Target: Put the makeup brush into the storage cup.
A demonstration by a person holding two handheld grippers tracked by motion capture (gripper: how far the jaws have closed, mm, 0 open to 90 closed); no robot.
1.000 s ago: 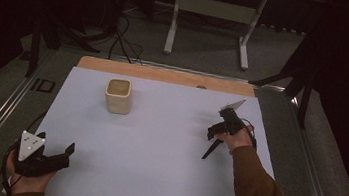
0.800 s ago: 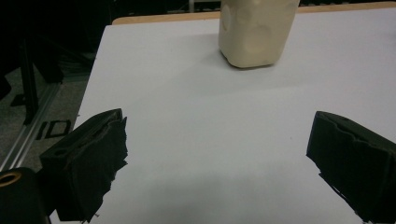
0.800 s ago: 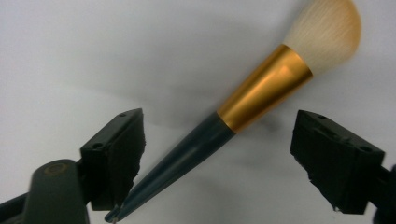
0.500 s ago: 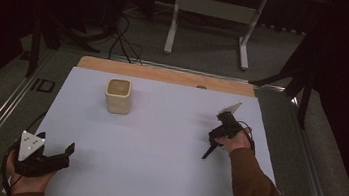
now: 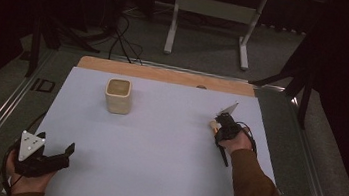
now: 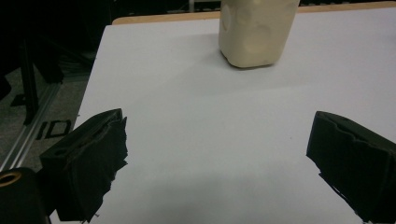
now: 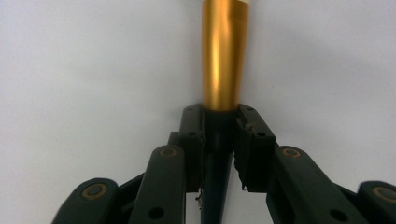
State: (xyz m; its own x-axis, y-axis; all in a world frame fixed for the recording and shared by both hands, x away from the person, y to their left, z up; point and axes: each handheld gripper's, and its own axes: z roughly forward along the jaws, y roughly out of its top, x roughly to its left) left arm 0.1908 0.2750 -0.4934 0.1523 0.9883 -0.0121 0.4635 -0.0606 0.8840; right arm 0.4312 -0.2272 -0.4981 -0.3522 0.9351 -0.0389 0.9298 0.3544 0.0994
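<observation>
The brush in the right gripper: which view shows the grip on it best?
The right gripper view: the brush fills the middle, its gold ferrule just beyond the jaws, which are shut on its dark handle. The high view shows it small under the right gripper, the handle trailing toward the person. The left gripper view faces the cream cup.

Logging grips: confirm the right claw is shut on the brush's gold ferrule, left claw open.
Not quite: in the right gripper view the right claw is shut on the brush at its black handle, just below the gold ferrule. The left claw is open.
</observation>
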